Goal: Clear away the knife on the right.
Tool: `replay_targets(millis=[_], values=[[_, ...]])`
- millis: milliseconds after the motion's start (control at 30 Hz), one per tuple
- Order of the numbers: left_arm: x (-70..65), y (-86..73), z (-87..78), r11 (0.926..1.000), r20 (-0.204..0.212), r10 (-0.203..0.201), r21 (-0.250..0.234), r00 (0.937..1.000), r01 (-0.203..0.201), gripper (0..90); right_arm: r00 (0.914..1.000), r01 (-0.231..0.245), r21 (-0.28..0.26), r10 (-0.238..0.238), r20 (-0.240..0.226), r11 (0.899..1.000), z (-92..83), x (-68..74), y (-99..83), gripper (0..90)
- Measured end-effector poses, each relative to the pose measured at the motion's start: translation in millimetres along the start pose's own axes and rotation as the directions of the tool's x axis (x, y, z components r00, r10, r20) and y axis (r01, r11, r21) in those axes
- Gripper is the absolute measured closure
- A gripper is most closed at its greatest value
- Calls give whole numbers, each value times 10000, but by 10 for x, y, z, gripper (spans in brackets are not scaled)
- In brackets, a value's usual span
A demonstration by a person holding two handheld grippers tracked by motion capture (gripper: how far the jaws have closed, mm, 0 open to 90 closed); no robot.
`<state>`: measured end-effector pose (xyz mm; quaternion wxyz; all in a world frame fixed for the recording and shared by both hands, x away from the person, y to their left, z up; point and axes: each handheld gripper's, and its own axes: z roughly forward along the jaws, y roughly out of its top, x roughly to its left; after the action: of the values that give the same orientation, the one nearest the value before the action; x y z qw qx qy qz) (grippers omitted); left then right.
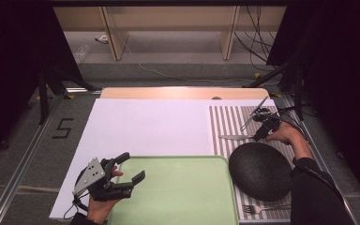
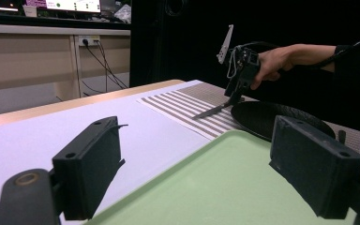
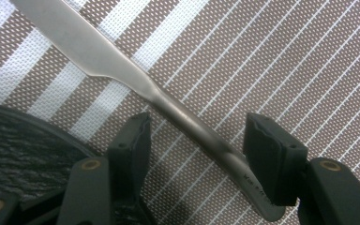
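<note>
Knife (image 3: 136, 86) was seen lying flat on striped mat (image 3: 281, 61), long axis diagonal, blade pointed up-left away from right gripper (image 3: 194, 140), handle between its parted jaws, contact not discernible. Plain matte steel. Left gripper (image 2: 197, 159) was held wide over tray (image 2: 225, 187).

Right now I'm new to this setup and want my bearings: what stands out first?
The right tool is down on the striped placemat, open astride the handle of a knife beside the dark round plate. The left tool waits open over the corner of the green tray.
</note>
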<state>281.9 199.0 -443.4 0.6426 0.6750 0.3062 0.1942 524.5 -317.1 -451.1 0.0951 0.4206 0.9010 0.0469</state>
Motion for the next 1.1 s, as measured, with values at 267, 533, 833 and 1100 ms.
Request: replay_targets(millis=[267, 533, 833, 1100], values=[[-2, 3, -4, 10000, 50, -12, -62, 10000, 12, 161, 9993, 322, 357, -328, 167, 9988, 23, 13, 36, 454], [-5, 3, 0, 10000, 77, -4, -51, 10000, 4, 162, 9986, 461, 606, -476, 241, 9971, 48, 1, 51, 477], [-8, 1, 2, 10000, 88, 23, -22, 10000, -22, 161, 9967, 740, 911, -766, 260, 9931, 68, 15, 82, 512], [-12, 2, 4, 10000, 97, 26, -32, 9999, -26, 161, 9948, 961, 1091, -991, 221, 9894, 74, 19, 113, 516]])
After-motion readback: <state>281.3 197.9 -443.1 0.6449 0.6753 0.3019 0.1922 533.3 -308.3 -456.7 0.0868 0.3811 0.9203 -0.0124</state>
